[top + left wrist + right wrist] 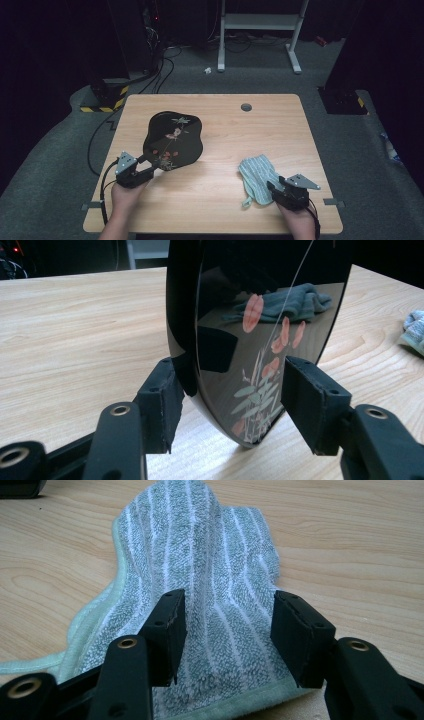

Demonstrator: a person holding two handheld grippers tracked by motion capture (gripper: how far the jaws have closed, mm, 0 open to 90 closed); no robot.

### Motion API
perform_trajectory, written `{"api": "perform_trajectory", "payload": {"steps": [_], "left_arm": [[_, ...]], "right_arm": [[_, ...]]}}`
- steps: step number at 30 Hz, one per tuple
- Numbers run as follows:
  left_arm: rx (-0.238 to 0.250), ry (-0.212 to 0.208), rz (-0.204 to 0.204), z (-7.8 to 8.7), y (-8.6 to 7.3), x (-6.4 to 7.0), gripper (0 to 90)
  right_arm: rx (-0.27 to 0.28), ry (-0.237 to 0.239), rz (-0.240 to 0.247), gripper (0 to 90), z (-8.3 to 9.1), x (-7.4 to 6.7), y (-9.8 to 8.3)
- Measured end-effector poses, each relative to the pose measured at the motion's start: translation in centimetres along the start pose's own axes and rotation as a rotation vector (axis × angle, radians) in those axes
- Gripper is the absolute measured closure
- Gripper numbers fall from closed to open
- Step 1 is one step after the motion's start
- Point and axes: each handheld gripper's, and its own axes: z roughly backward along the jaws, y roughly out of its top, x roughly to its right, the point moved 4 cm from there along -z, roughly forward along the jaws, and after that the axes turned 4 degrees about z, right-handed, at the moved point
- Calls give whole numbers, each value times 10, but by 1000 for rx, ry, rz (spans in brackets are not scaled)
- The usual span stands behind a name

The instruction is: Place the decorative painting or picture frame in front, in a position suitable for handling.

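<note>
Left gripper (232,390) jaws straddle black lacquered tray (260,330) edge, grip unclear; right gripper (227,630) jaws apart over striped towel (200,555), lower right.

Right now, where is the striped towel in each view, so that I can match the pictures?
High view: striped towel lower right, just ahead of the right tool.
Left gripper view: towel at the right edge, beyond the black tray.
Right gripper view: towel in the centre, under the open jaws.
Shared landmark: the wooden table.
</note>
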Motion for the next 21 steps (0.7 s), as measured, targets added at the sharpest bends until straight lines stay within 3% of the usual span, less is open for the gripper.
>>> {"api": "perform_trajectory", "payload": {"steps": [15,18,21], "left_arm": [[-35,6,-39,20,-14,22,445],[-29,38,-29,22,-12,20,411],[-15,34,-13,21,-7,15,406]], "right_arm": [[13,17,11,477,-5,1,7],[12,21,14,477,-7,1,9],[11,21,21,477,-8,0,10]]}}
